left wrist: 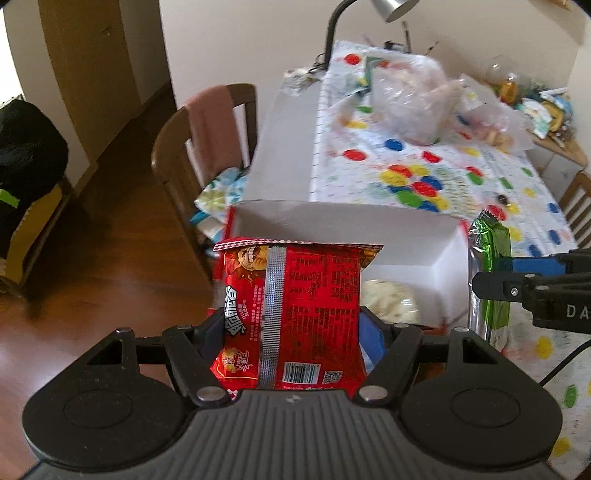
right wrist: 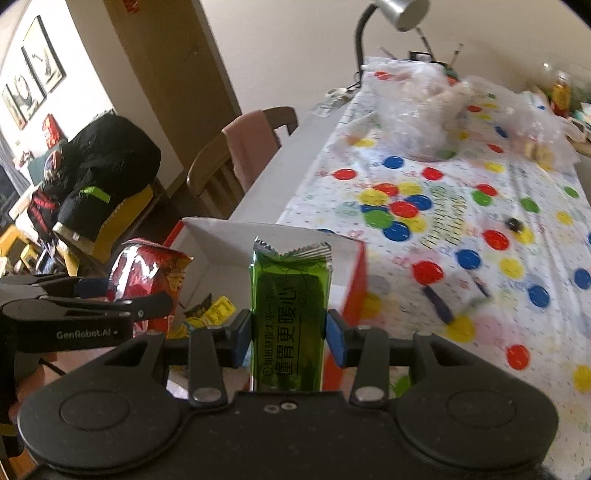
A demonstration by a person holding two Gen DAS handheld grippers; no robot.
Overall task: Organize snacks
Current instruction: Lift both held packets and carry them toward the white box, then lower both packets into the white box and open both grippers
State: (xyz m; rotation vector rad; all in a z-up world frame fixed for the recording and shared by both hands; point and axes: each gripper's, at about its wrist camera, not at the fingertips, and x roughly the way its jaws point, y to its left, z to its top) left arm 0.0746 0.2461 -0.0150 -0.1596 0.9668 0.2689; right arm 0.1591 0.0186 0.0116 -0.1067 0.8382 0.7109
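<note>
Two grippers (left wrist: 291, 332) (right wrist: 290, 334), one red packet (left wrist: 291, 314), one green packet (right wrist: 290, 321), one box (left wrist: 406, 236), one lamp (left wrist: 391, 7), two chairs (left wrist: 177, 147) (left wrist: 576, 199)

Box (left wrist: 406, 236) contents partly hidden, blurred.

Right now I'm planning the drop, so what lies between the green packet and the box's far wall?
Only the open white box interior, seen in the right wrist view beyond the green packet clamped in the right gripper; yellow wrappers lie left.

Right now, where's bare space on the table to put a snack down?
Free: the dotted tablecloth between the white box and the clear plastic bags. Crowded: the far end, with bags, lamp and bottles.
</note>
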